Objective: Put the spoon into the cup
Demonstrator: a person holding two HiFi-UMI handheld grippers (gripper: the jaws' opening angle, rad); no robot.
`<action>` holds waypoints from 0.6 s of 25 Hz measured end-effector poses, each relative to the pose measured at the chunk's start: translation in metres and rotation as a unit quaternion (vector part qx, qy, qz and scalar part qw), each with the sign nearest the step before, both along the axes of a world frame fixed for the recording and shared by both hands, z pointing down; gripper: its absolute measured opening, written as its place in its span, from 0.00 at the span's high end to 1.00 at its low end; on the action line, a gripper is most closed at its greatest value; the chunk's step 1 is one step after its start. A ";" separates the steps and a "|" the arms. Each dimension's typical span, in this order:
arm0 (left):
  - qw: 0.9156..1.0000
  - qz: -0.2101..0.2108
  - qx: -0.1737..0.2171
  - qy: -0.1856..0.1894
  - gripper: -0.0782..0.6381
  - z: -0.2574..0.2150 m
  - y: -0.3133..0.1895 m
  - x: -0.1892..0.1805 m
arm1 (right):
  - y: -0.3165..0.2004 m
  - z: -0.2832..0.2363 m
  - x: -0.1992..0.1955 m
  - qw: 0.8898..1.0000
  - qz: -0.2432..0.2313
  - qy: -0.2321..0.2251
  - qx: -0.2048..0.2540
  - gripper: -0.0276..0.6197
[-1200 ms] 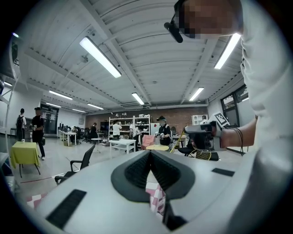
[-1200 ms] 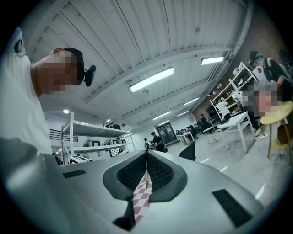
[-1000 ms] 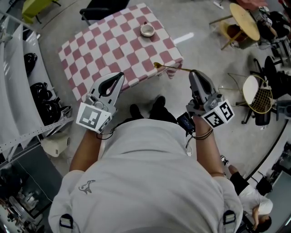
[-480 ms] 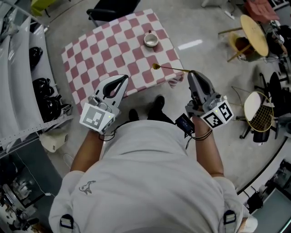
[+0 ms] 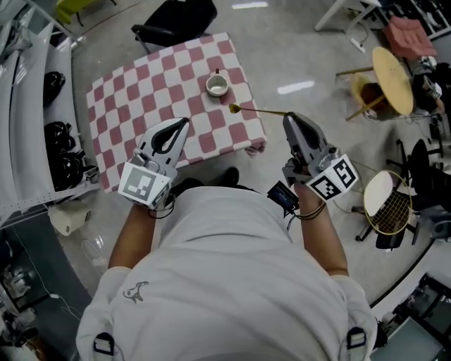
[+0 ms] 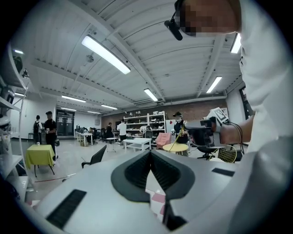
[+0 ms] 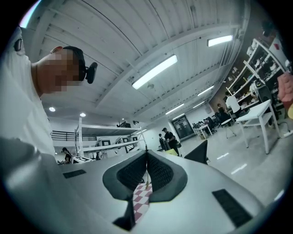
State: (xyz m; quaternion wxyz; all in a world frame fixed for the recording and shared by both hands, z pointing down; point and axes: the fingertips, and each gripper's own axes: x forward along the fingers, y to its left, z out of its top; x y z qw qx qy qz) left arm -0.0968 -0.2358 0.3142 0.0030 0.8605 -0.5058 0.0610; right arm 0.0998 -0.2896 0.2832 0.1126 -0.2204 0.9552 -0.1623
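Note:
A small white cup (image 5: 217, 84) stands on the table with the red-and-white checked cloth (image 5: 134, 92), near its far right side. My right gripper (image 5: 287, 116) is shut on the handle end of a thin golden spoon (image 5: 255, 111). The spoon's bowl hangs over the cloth, just right of and nearer than the cup. In the right gripper view the thin handle (image 7: 146, 176) runs out from between the closed pads over the checked cloth (image 7: 139, 201). My left gripper (image 5: 185, 121) is shut and holds nothing, hovering over the table's near edge; its closed tips (image 6: 150, 153) show in its own view.
A black chair (image 5: 176, 17) stands behind the table. White shelving with dark helmets (image 5: 60, 151) runs along the left. To the right are a round wooden table (image 5: 391, 56) and a racket (image 5: 386, 208) on the concrete floor. People stand far off in the hall.
Both grippers have come forward over the table. The spoon's bowl is now much nearer the cup than a second ago. Both grippers stay shut.

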 end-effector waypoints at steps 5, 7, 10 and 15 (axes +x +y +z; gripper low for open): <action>1.000 -0.006 -0.015 0.008 0.87 0.019 -0.022 0.016 | -0.033 0.014 0.012 1.000 -0.019 0.008 -0.010 0.91; 1.000 -0.013 -0.026 0.006 0.87 0.028 -0.028 0.017 | -0.043 0.021 0.013 1.000 -0.023 0.006 -0.017 0.91; 0.999 -0.024 -0.036 0.005 0.87 0.035 -0.038 0.015 | -0.056 0.029 0.012 0.999 -0.027 0.006 -0.026 0.91; 0.998 -0.023 -0.051 -0.001 0.87 0.043 -0.061 0.009 | -0.079 0.037 0.001 0.999 -0.031 0.005 -0.034 0.91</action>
